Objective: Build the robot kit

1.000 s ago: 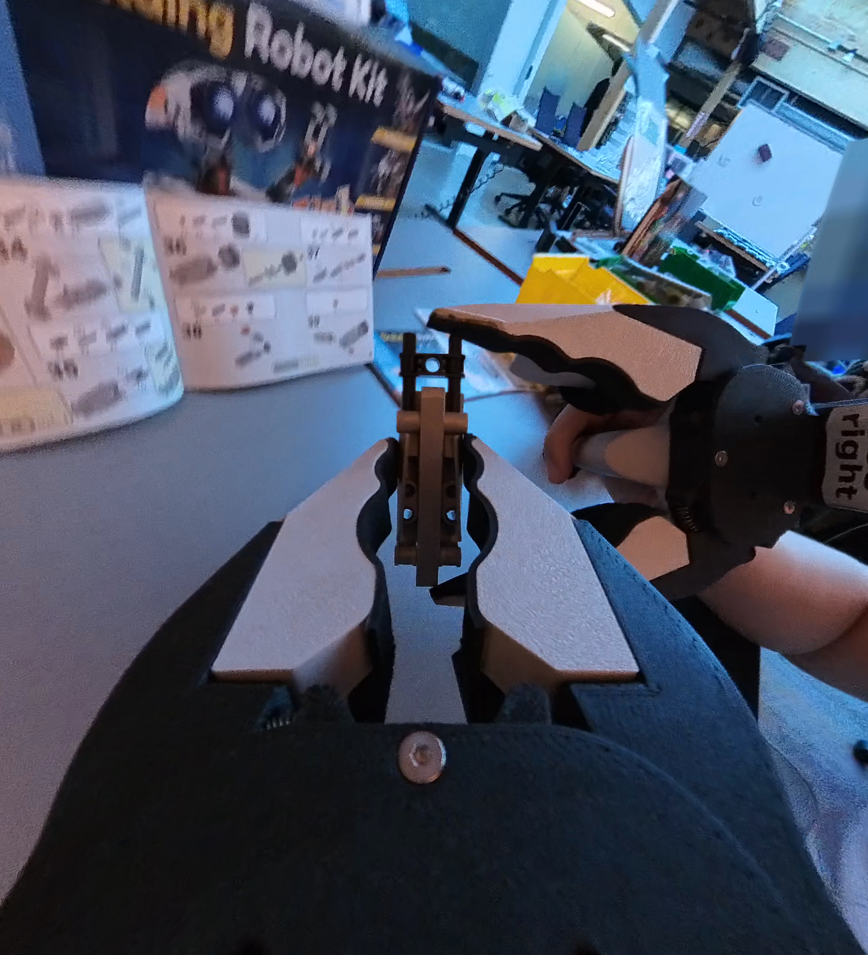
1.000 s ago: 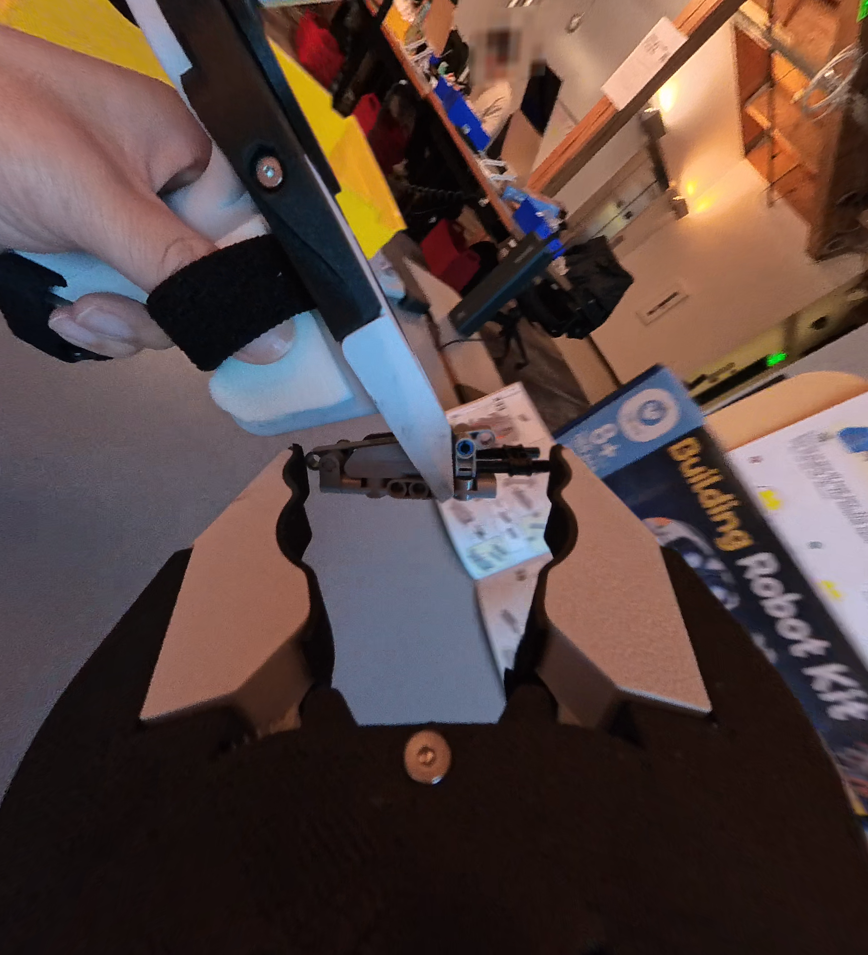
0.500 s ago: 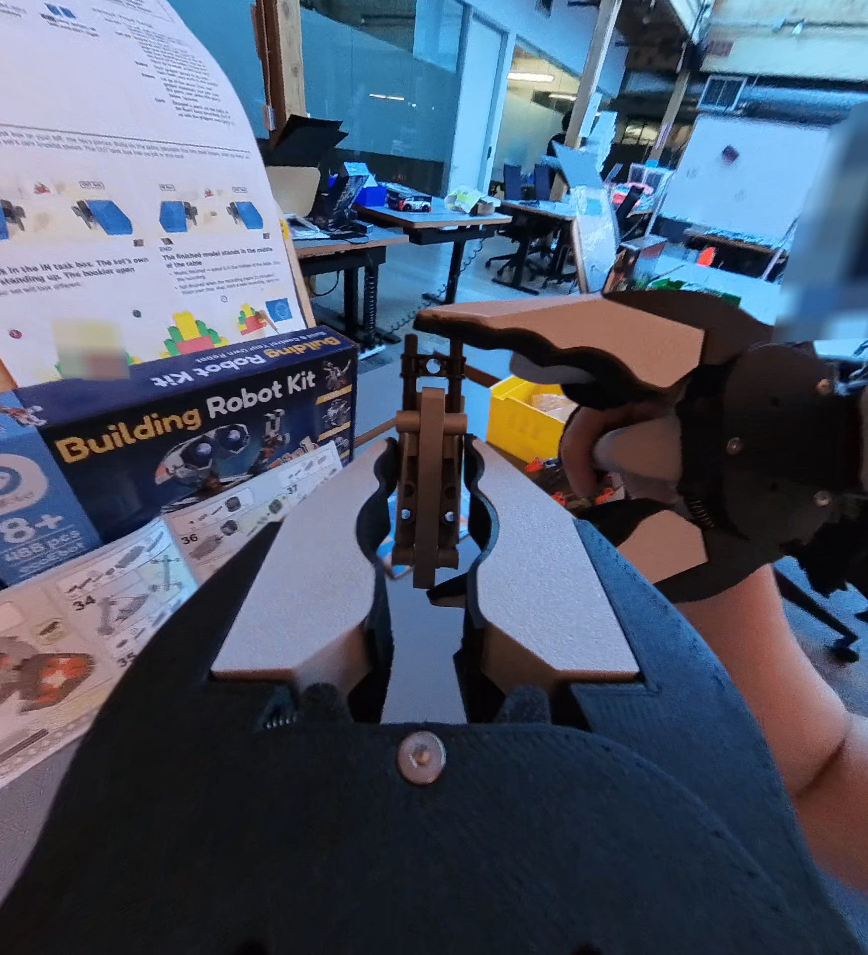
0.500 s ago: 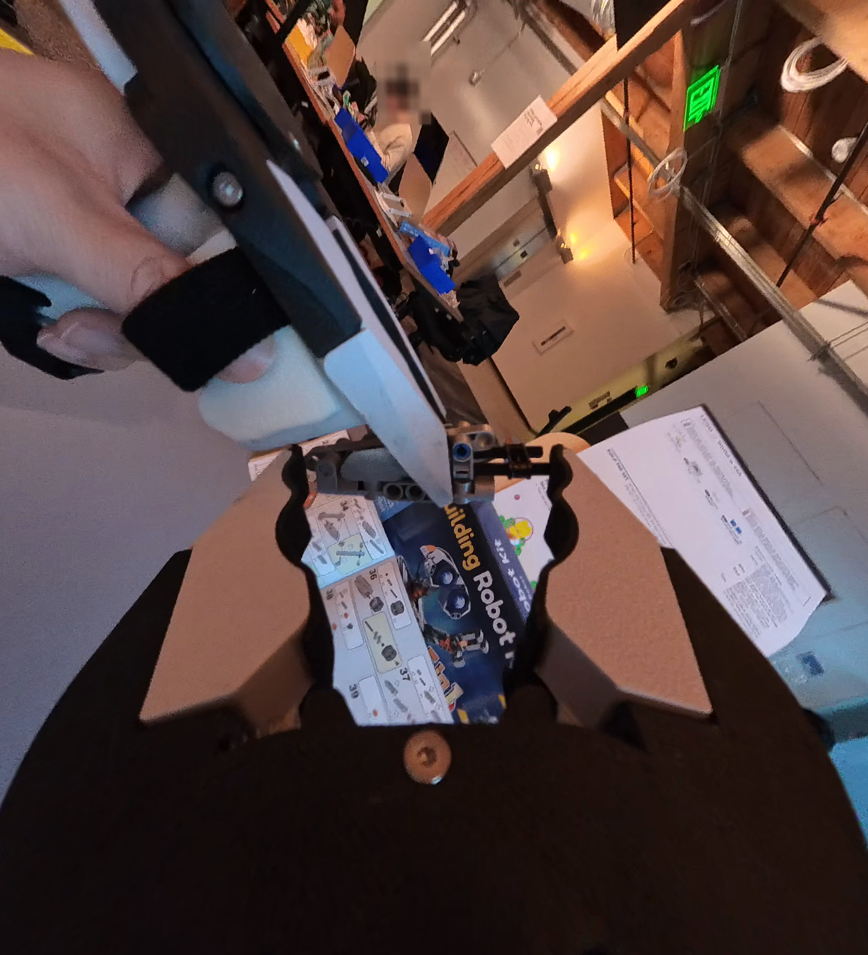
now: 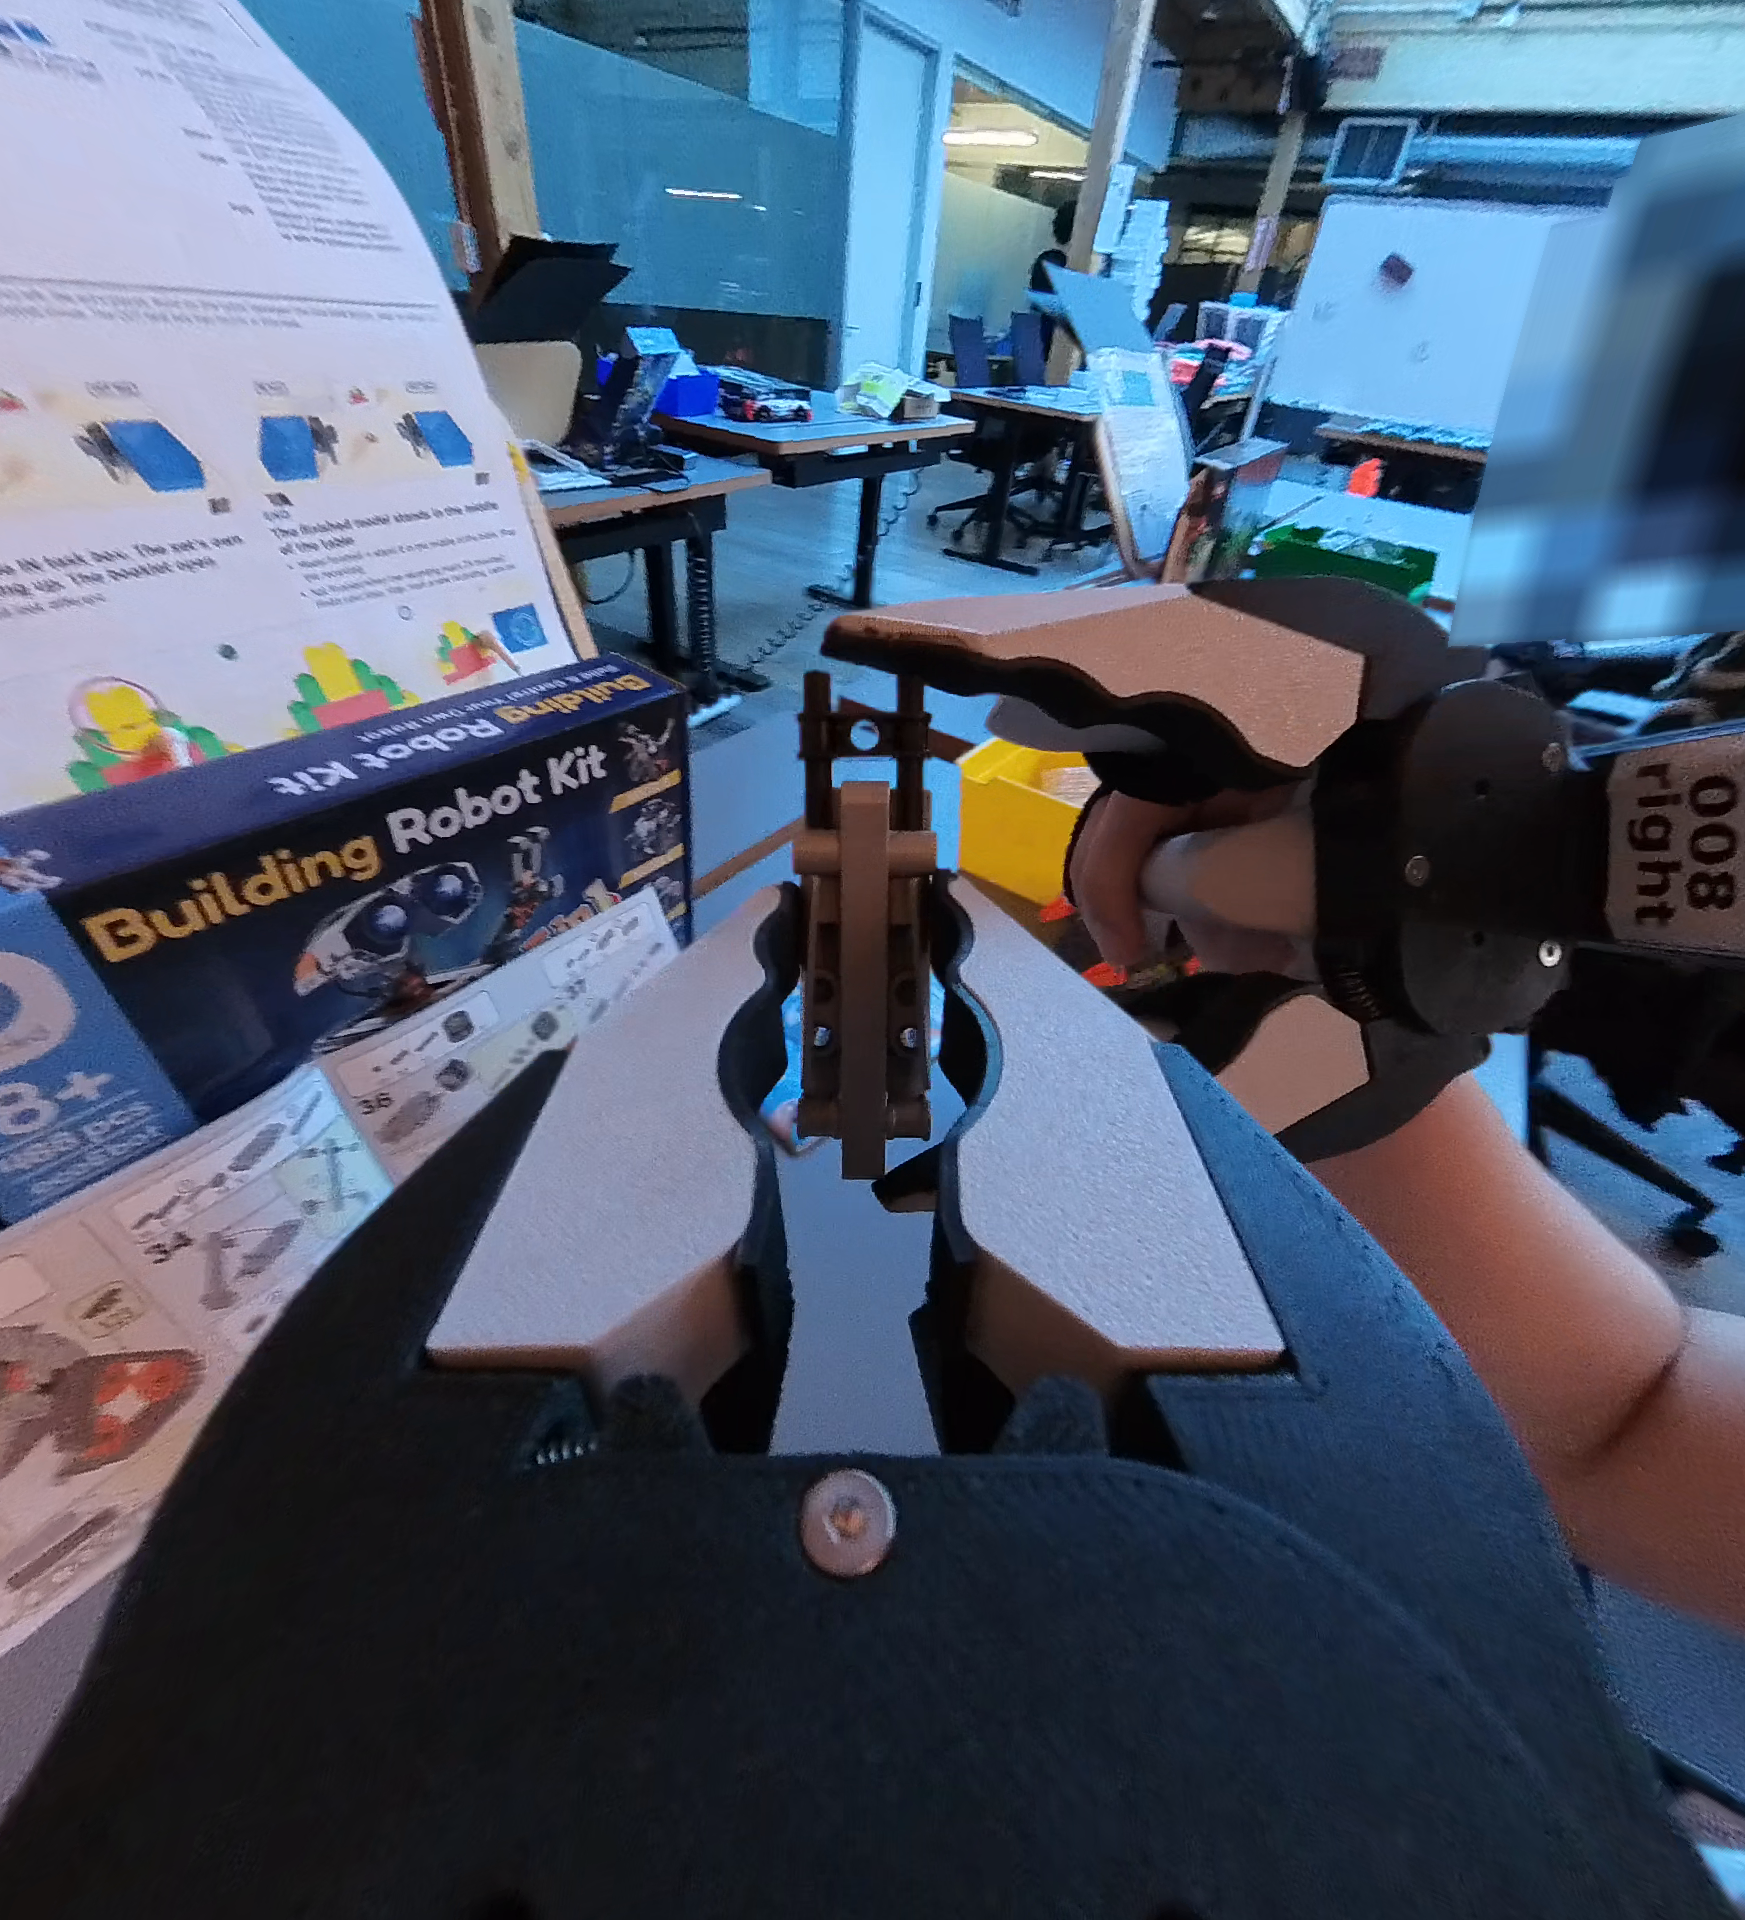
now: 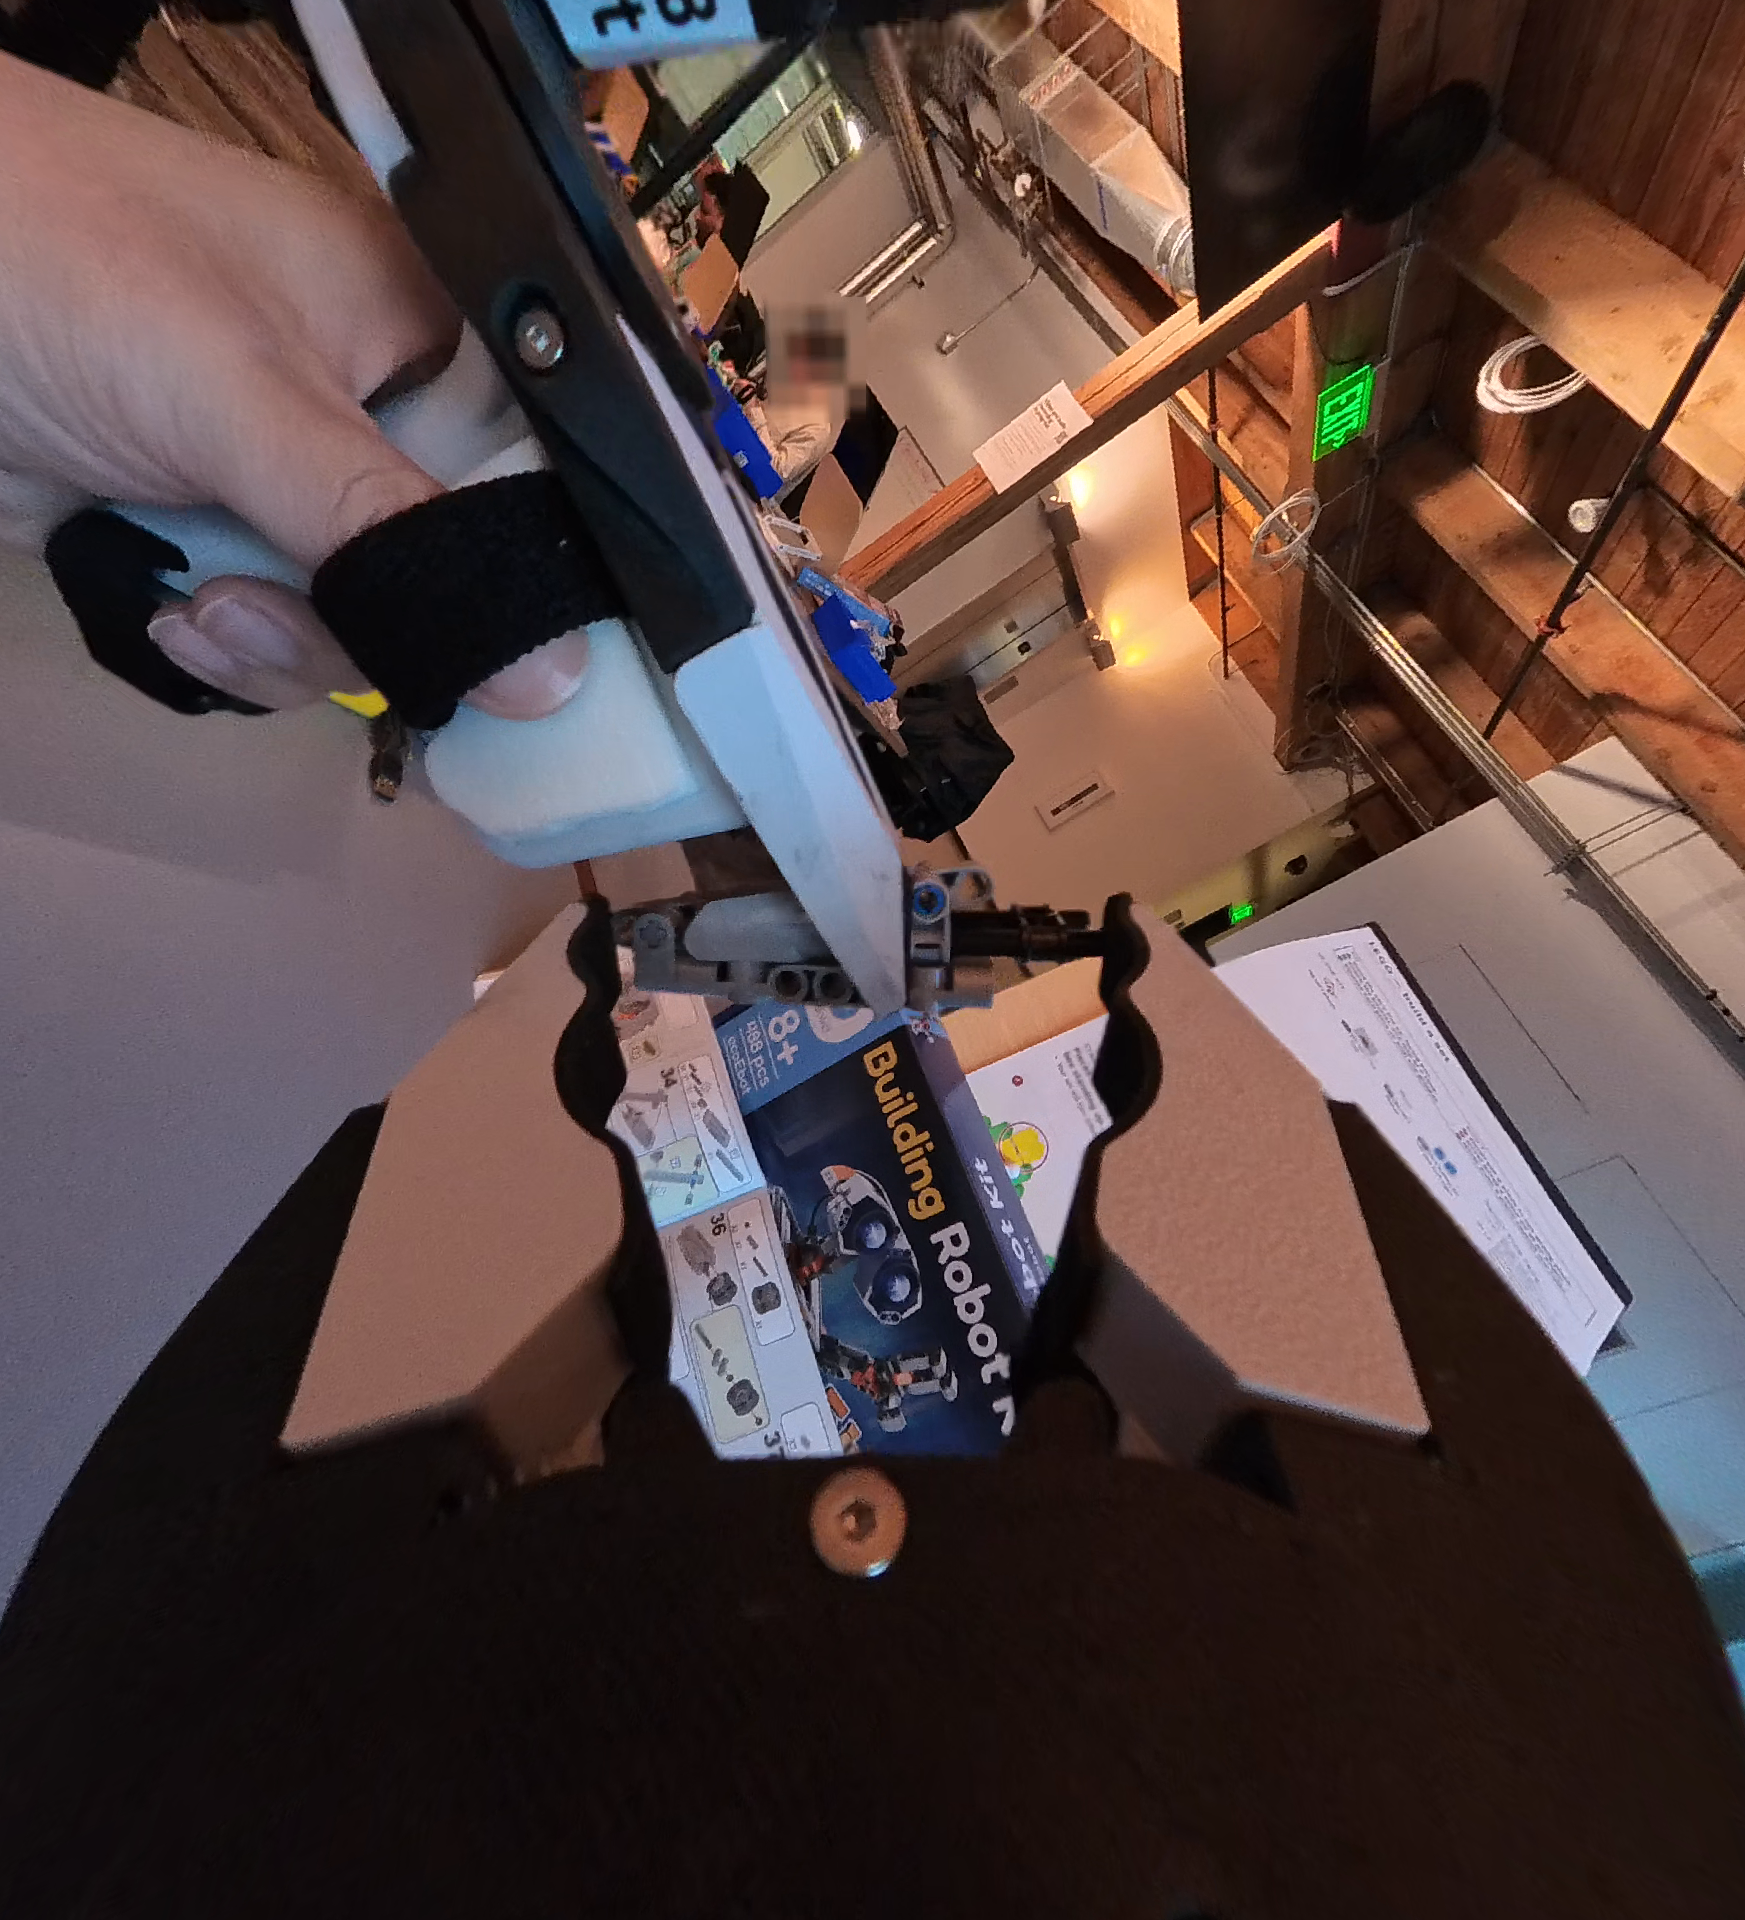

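Observation:
My left gripper [image 5: 863, 912] is shut on a small grey brick assembly [image 5: 863, 831] and holds it upright in the air, black pins pointing up. The upper finger [image 5: 1107, 665] of my right gripper rests on the top of those pins. In the right wrist view the assembly [image 6: 743, 940] spans the whole gap of my right gripper [image 6: 852, 925]. Its grey end touches one fingertip and its black pin end [image 6: 1024, 923] touches the other. A finger of the left gripper [image 6: 806, 790] crosses the assembly's middle, held by a hand [image 6: 172, 364].
A dark blue kit box [image 5: 328, 862] stands at the left behind an open instruction booklet [image 5: 120, 1299]. A large printed sheet [image 5: 172, 364] leans behind the box. A yellow bin [image 5: 1013, 821] sits beyond the assembly. The grey table [image 6: 172, 1039] lies below. Desks and chairs fill the room behind. The tips of both grippers are at nearly the same place.
Both grippers have lifted together with the assembly between them, away from the table. The box and printed sheet have come into view. Neither grip has changed.

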